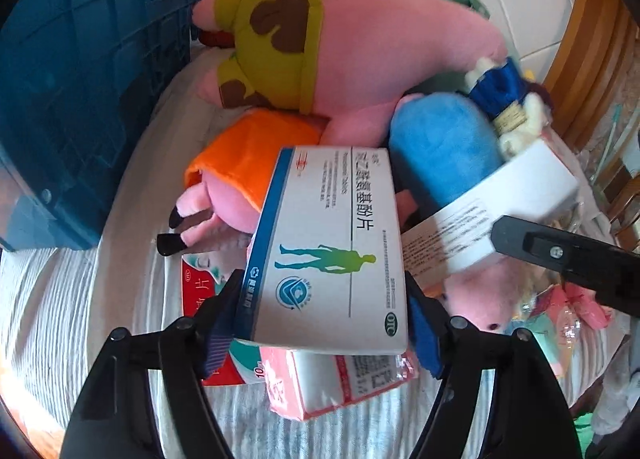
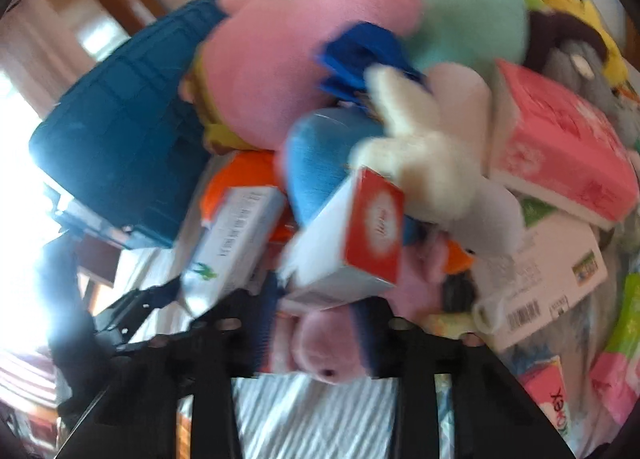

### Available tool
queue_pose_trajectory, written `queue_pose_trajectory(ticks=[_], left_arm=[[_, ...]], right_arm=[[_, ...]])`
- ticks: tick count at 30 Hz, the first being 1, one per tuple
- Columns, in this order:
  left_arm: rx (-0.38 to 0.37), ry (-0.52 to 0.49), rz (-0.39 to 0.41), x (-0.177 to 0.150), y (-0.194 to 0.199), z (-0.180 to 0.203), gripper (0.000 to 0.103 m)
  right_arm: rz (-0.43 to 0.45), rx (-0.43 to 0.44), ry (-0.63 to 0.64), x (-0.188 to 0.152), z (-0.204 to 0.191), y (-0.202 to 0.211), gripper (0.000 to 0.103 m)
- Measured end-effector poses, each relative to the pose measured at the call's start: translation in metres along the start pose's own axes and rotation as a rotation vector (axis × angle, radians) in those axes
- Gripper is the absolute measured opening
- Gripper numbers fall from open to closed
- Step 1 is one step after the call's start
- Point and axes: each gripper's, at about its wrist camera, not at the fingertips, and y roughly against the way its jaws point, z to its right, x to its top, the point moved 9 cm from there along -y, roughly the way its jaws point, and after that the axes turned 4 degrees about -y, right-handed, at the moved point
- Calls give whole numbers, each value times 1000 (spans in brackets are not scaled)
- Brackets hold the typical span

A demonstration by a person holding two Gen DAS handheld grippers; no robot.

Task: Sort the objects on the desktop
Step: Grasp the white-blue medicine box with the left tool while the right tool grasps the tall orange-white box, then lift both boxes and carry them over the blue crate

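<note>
the left tool is gripping a white and blue medicine box by its two long sides, with the blue pads pressing on both edges. the box is printed with a green human figure and is being held a little above the pile, over a red and white box and a pink packet lying on the striped cloth.

the right tool is closing narrowly on a white box with a red end face; in the right wrist view the picture is blurred, but the box is sitting between the two dark fingers. in the left wrist view the same box is appearing at the right, with one black finger lying against it.

behind both boxes a heap of plush toys is lying: a big pink plush with yellow-green spotted shorts, a pink pig plush in an orange dress and a blue plush. a dark blue plastic crate is standing at the left of the heap. in the right wrist view a pink tissue box is resting at the right, on top of other packages.
</note>
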Motion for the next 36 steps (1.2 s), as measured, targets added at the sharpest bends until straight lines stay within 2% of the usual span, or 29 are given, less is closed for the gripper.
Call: queue_pose_trajectory(ticks=[6,12,15,21,31,32,36], left_arm=[[-10,-6,75,16,36,4,72],[1,8,58,8,35,4,72],[2,25,42,1,26,3,72],[-2,26,60,0,32,5,72],[21,21,202,46,97,-1,72],[25,21,214,50,103,-2,72],[41,25,248,61,123,-6,72]], right_arm=[[44,18,36,15,-13,23,27],[52,-10,68,17,-19,33,27],[31,-10,61,11,-18,24,27],[12,8,63,4,-14,16,26],[97,43,132,35,-44,55,25],[108,48,142,39,-48,60,21],[104,29,172,50,-61,65,17]])
